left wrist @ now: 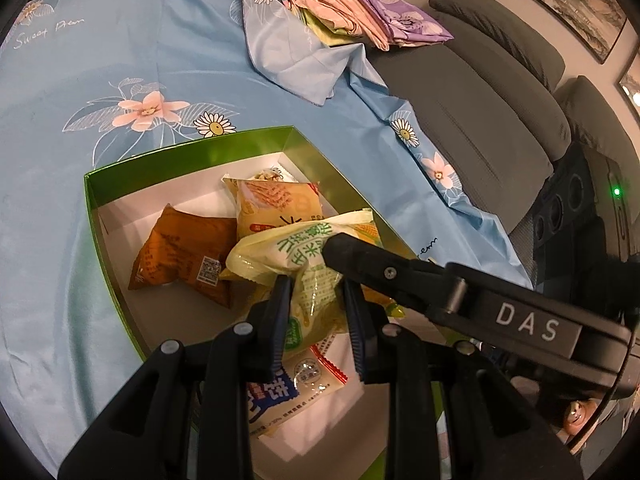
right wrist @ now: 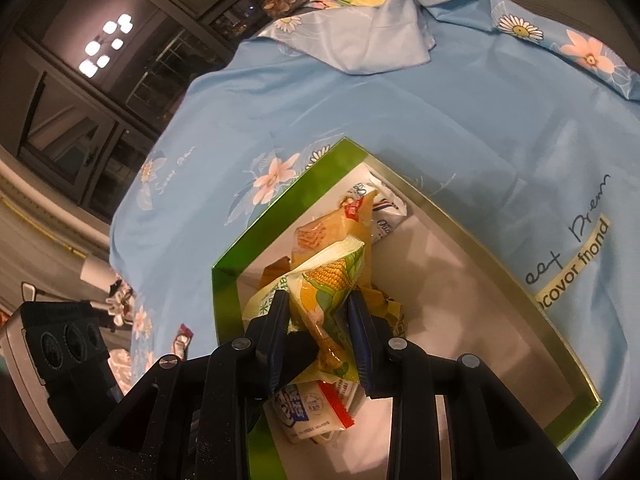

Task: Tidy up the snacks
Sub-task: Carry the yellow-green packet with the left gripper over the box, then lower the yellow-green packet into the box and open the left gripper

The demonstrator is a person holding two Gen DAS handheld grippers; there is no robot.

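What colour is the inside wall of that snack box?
Shiny green, with a white floor; the box shows best in the left wrist view.

One green box [left wrist: 188,156] holds five snack packets: one brown [left wrist: 180,258], one orange-yellow [left wrist: 276,204], one pale green corn packet [left wrist: 296,256], one white-and-blue [left wrist: 280,392], and one mostly hidden at the far corner [left wrist: 266,174]. Two hand-held grippers are in view: left [left wrist: 318,312], right [right wrist: 318,328].
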